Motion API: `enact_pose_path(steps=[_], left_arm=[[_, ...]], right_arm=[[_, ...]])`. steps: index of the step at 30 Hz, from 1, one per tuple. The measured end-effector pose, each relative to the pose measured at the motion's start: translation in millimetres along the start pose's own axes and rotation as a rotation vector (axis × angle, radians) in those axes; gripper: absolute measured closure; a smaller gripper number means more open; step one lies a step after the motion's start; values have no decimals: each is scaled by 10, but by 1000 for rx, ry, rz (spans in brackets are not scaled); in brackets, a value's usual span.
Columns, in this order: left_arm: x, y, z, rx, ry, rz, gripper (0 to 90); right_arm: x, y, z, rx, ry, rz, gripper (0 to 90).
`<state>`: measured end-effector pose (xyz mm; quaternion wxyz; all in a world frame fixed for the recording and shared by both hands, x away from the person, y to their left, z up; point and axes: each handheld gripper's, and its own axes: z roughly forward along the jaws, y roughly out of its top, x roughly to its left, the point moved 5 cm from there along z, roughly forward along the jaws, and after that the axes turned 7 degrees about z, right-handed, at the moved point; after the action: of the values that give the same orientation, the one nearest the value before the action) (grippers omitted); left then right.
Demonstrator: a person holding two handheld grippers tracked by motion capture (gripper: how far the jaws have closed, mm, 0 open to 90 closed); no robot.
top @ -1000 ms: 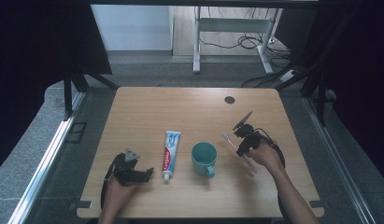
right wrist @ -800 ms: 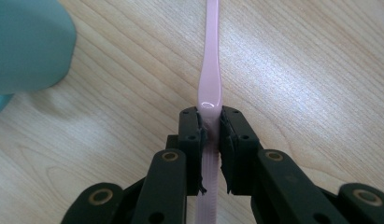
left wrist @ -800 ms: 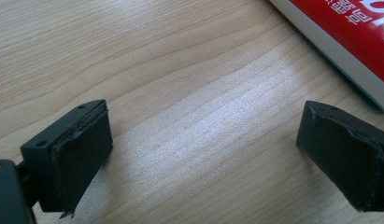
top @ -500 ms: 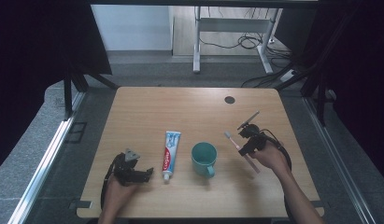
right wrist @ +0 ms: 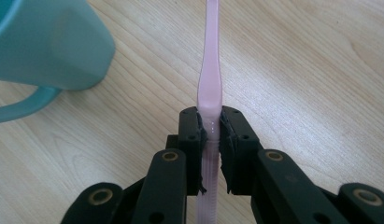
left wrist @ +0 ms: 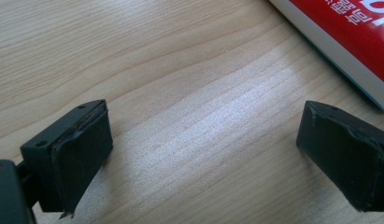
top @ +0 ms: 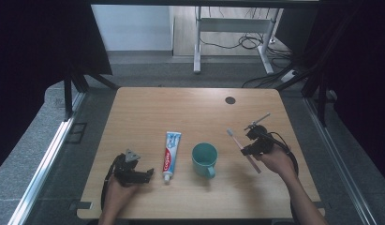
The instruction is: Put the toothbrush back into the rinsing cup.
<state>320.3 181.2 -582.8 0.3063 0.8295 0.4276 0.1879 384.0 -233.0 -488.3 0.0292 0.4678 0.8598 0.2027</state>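
My right gripper is shut on a pink toothbrush, clamped around its handle and lifted off the table, brush head pointing up-left. A teal mug stands just to its left, handle toward the front. Left of the mug lies a toothpaste tube, cap toward the front edge. Near the front left, my left gripper rests low over the wood, open, nothing between its fingers; the tube lies just beyond its right jaw.
The wooden table has a dark round cable hole at its back right. Cables trail from both grippers. Beyond the far edge are a desk frame and floor cables.
My right gripper has moved right and risen a little with the toothbrush, away from the mug. The left gripper has stayed still.
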Motion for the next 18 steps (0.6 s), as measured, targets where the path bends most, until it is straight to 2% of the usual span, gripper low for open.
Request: enact_pose_path(steps=[10, 13, 15, 18], left_arm=[[0, 0, 0, 0, 0, 0, 33], [0, 0, 0, 0, 0, 0, 33], [0, 0, 0, 0, 0, 1, 33], [0, 0, 0, 0, 0, 0, 33]], right_arm=[[44, -43, -155, -125, 42, -19, 787], [60, -57, -176, -146, 49, -24, 787], [75, -71, -206, -184, 58, -29, 787], [83, -76, -225, -203, 61, -28, 787]])
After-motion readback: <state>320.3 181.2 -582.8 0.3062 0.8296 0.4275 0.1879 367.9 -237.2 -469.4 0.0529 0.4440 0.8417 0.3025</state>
